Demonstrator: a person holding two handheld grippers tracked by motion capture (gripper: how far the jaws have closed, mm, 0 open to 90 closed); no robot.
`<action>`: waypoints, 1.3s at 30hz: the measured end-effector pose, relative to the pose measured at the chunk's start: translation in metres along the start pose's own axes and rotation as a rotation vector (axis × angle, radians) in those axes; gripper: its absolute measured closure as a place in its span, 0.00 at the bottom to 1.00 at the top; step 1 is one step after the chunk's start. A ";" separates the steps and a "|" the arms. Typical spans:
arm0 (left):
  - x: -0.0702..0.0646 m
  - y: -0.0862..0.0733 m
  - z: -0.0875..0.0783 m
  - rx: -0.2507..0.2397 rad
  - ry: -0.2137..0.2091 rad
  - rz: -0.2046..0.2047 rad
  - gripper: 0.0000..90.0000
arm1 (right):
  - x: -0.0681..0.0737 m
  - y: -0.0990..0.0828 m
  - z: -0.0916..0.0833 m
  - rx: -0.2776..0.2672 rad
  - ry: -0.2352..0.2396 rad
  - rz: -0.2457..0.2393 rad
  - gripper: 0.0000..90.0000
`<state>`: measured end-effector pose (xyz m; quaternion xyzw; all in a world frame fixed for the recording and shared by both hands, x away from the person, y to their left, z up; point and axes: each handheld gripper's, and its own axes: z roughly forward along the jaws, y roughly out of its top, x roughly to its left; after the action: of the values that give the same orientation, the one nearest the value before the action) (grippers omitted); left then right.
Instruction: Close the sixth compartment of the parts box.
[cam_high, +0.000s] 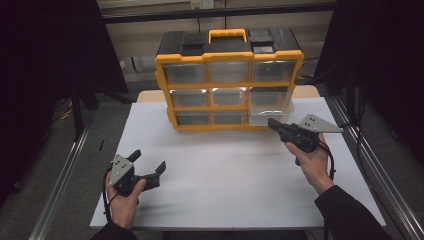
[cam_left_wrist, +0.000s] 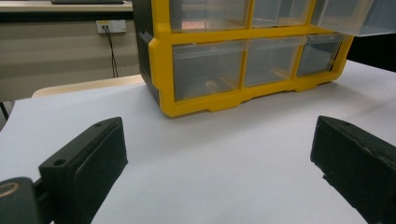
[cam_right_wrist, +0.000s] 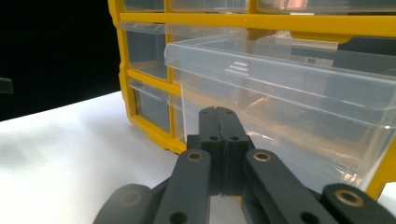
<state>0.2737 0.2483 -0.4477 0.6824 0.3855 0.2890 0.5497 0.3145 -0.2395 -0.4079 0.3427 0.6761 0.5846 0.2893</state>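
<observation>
While no label reads clearly, closed right tongs (cam_right_wrist: 218, 122) meet drawer (cam_right_wrist: 299, 93).

A lab test bench, this: white-topped table (cam_high: 225, 185) flanked by aluminium rails (cam_high: 60, 185), black curtains at nine and three o'clock, wall socket (cam_left_wrist: 111, 26) behind.
</observation>
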 end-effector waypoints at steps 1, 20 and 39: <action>0.000 0.000 0.000 -0.001 0.001 0.000 0.04 | -0.001 0.000 0.001 -0.003 0.000 -0.004 1.00; 0.000 0.001 -0.001 -0.012 -0.005 0.000 0.04 | -0.006 0.004 0.006 -0.014 -0.026 -0.001 1.00; -0.001 0.001 -0.001 -0.024 -0.002 -0.003 0.04 | -0.006 0.007 0.013 -0.026 -0.032 0.004 1.00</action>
<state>0.2729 0.2481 -0.4466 0.6755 0.3825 0.2918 0.5587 0.3295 -0.2354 -0.4029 0.3495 0.6629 0.5886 0.3033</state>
